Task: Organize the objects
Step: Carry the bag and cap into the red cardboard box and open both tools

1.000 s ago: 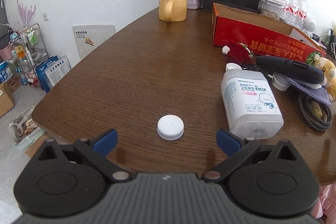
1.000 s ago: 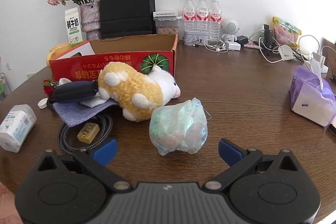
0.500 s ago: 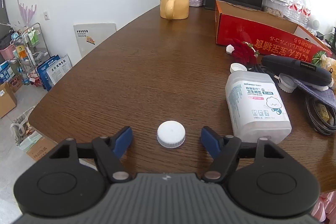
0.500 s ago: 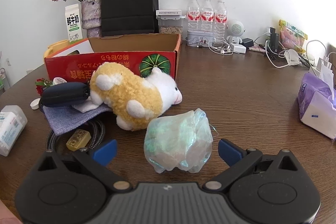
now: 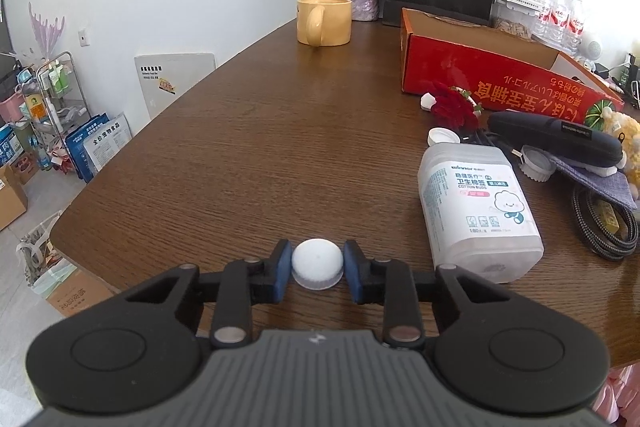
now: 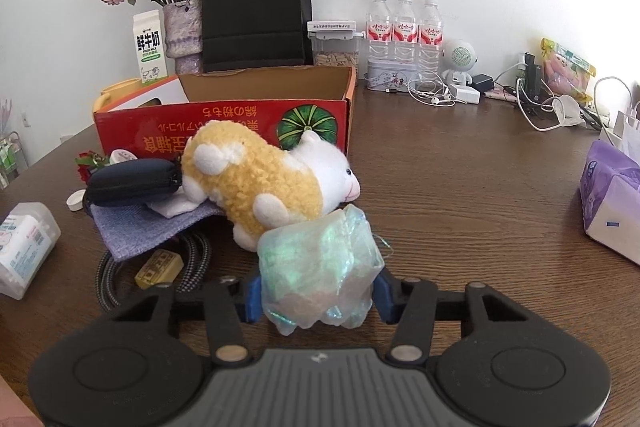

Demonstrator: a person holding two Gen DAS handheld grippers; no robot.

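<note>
Left wrist view shows the left gripper (image 5: 317, 268) clamped on a small white cap (image 5: 317, 263) that sits flat on the near part of the wooden table (image 5: 256, 131), blue pads pressing both sides. Round as it is, the cap has no long axis; its top faces up. Just right of it a cotton bud box (image 5: 478, 203) lies on its side, its length running near to far.

On the other side, the right gripper (image 6: 317, 294) has just been closing around a crinkly iridescent bag (image 6: 316, 267), its pads now against the film. That bag stands upright, leaning on a plush toy (image 6: 264, 183).

Sorting looks barely begun to me: the red carton (image 6: 224, 123) behind seems mostly empty, and pouch, cable and cloth are scattered in front of it.
</note>
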